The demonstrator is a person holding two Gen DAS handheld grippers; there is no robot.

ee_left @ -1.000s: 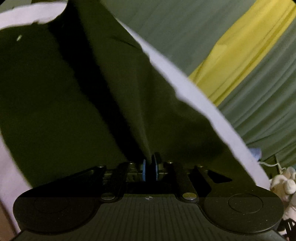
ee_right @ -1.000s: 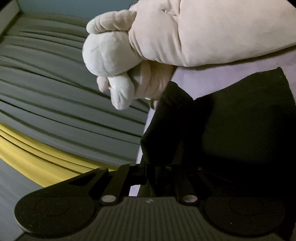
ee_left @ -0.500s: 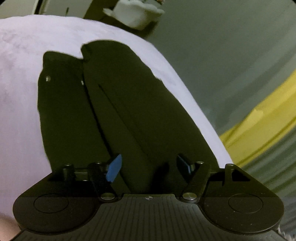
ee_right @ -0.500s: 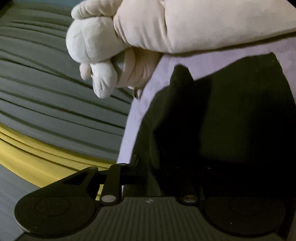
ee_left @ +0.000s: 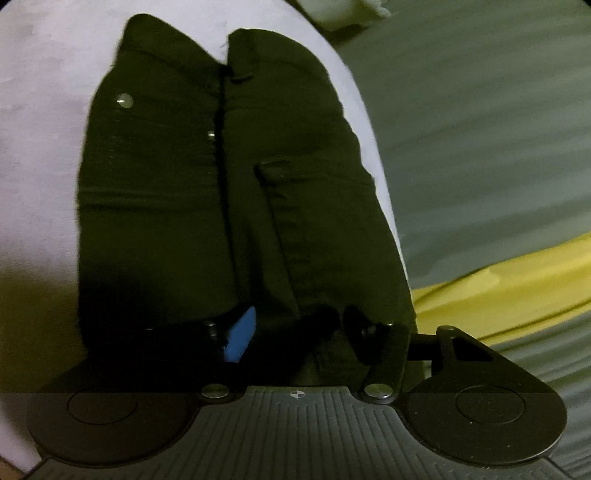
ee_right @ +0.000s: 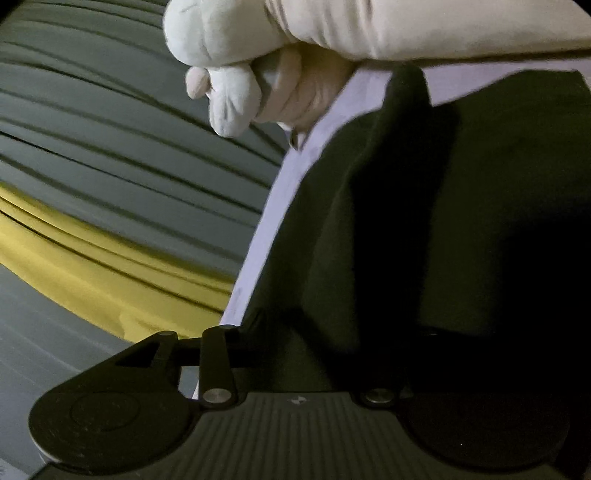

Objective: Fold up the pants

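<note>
The dark green pants lie flat on a pale lilac surface, their metal button and fly facing up. My left gripper is open just above the near end of the pants, with nothing between its blue-padded fingers. In the right wrist view the pants fill the right half, with a raised fold running up the middle. My right gripper sits low over the cloth. Its left finger is swung outward, its fingertips are lost in the dark fabric.
A cream plush toy lies on the lilac surface beyond the pants, and also shows in the left wrist view. Grey-green and yellow striped bedding lies beside the lilac surface, and it shows in the left wrist view too.
My left gripper opened and let go of the pants, which now lie flat. The right gripper's left finger has swung outward and it has lowered onto the cloth.
</note>
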